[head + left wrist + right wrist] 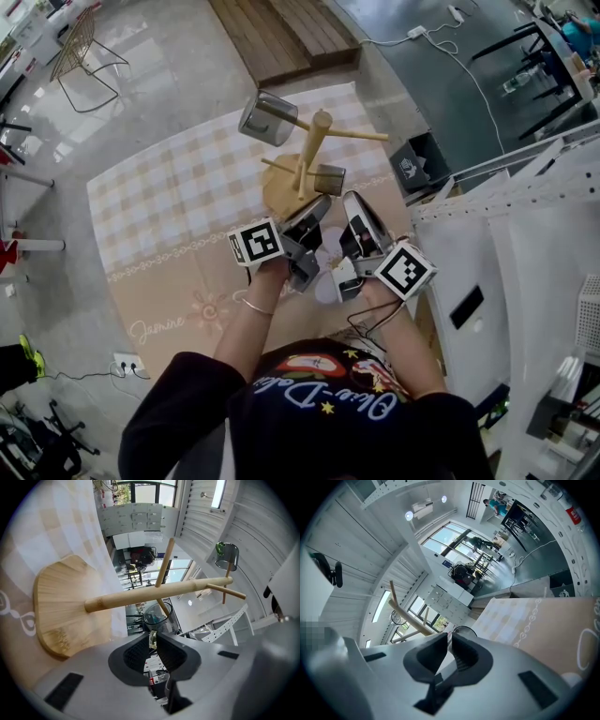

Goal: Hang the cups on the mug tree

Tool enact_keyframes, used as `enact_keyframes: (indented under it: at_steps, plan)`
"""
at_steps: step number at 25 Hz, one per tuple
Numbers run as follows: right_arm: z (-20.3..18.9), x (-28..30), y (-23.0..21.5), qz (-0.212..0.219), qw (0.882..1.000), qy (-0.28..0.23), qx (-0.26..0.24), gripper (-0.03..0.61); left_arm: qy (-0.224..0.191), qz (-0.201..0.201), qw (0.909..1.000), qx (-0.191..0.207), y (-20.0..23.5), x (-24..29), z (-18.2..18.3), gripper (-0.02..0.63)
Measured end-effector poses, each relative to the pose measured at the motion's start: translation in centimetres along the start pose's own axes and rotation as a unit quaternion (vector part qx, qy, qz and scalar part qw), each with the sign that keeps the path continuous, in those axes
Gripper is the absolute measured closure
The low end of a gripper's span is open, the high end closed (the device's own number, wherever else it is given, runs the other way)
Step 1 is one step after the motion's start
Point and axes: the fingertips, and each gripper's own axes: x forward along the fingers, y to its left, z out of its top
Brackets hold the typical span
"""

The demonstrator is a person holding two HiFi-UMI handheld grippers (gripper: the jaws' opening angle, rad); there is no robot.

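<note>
Pinching glass cup (pixel 160 614), left hand-held gripper (pixel 153 637); grip unclear from head view.

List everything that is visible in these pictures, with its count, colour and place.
round-based wooden mug tree: one, pale wood, on the cloth.
grey glass cups: two, smoky grey, one hanging on a high peg, one at a low peg by the grippers.
checked tablecloth: one, beige and white, over the table.
wire chair: one, gold, floor at far left.
left gripper: one, grey, shut on the low cup.
right gripper: one, grey, jaws together, beside that cup.
</note>
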Motion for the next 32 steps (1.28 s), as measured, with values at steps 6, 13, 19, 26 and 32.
enact_keyframes:
  at_steps: [6,13,19,26,32]
  plan:
    - [0.0,-0.4,0.1,-0.001,1.0,-0.003,-0.002,0.541,0.019,0.015,0.9996,0.016,0.4,-0.3,-0.7,0.548]
    - [-0.2,-0.7,0.4,0.002,1.0,-0.005,-0.002,0.541,0.023,0.016,0.9993,0.023,0.1,-0.9,-1.0,0.529]
    - [-0.1,-1.2,0.7,0.001,1.0,-0.006,-0.008,0.541,0.017,0.019,0.999,0.037,-0.6,-1.4,-0.9,0.529]
    - [-0.5,-1.7,1.0,0.006,1.0,-0.003,-0.008,0.543,0.007,0.022,0.9977,0.063,-1.5,-2.3,-0.9,0.547]
    - [-0.5,-2.3,1.6,0.024,1.0,0.006,-0.005,0.549,-0.021,0.048,0.9926,0.109,-2.4,-3.5,-0.5,0.593]
